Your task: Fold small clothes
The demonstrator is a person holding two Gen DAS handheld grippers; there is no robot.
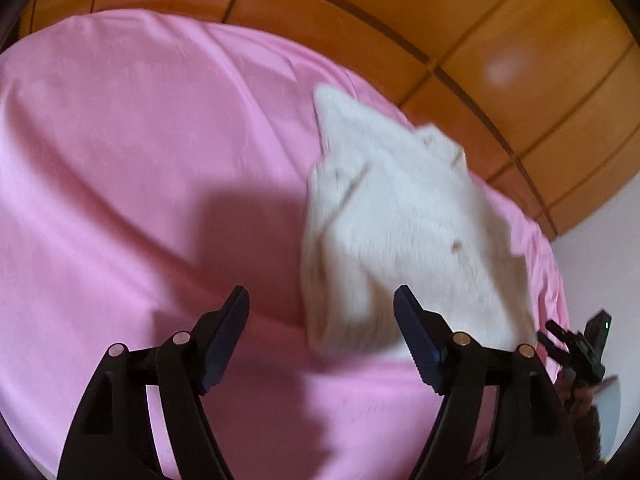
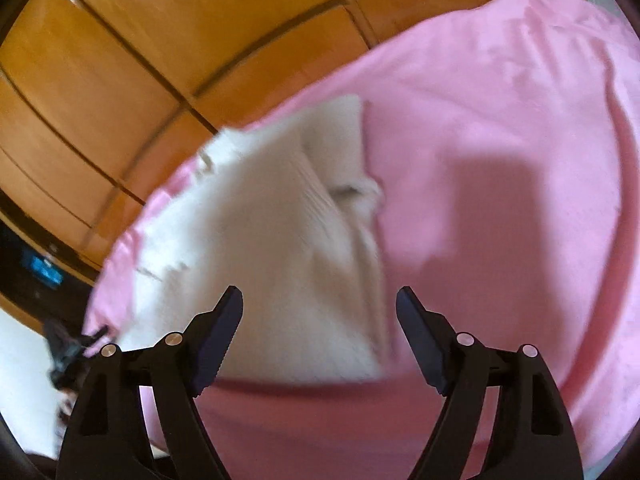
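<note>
A small white knitted garment [image 1: 400,224] lies partly folded on a pink sheet [image 1: 140,140]. It also shows in the right wrist view [image 2: 272,264], blurred. My left gripper [image 1: 320,300] is open and empty, hovering over the garment's near left edge. My right gripper [image 2: 320,300] is open and empty, just above the garment's near edge. The other gripper shows small at the lower right of the left wrist view [image 1: 576,344] and at the lower left of the right wrist view [image 2: 68,348].
The pink sheet [image 2: 500,120] covers a raised surface. An orange tiled floor [image 1: 500,40] lies beyond its far edge, also in the right wrist view [image 2: 120,60]. A dark object with a blue screen [image 2: 42,270] stands at the left.
</note>
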